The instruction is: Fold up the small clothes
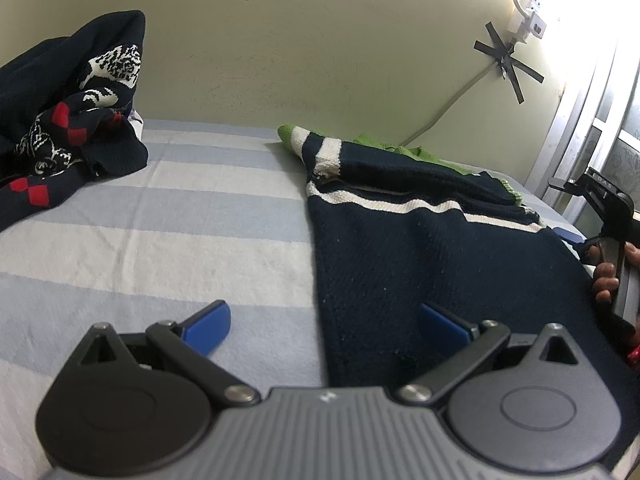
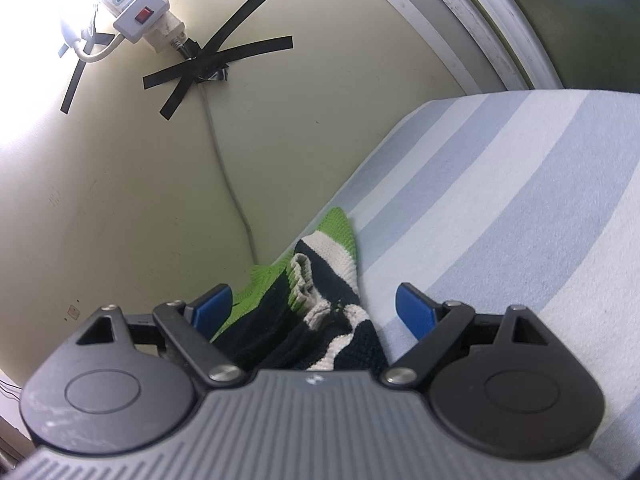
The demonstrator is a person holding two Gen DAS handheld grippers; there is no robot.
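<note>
1. Left wrist view: the left gripper [image 1: 325, 320] hovers low over a bed sheet [image 1: 160, 216] striped in pale blue and white, its blue-padded jaws spread wide with nothing pinched between them.
2. One blue pad sits over the bare sheet, the other over the near left edge of a navy sweater [image 1: 420, 272] with white stripes and green trim.
3. That sweater lies flattened on the right part of the bed, a sleeve folded across its far end.
4. A second garment, a dark patterned sweater [image 1: 72, 112] with red diamonds, is heaped at the far left against the wall.
5. At the right edge, a hand [image 1: 608, 276] grips the handle of the other tool.
6. Right wrist view: the right gripper [image 2: 314, 308] has its jaws spread, straddling the bunched sleeve and green hem; the pads appear clear of the knit, though the cloth near them is partly hidden.
7. A power strip [image 2: 136, 8] and crossed black tape [image 2: 212, 64] are on the wall.
</note>
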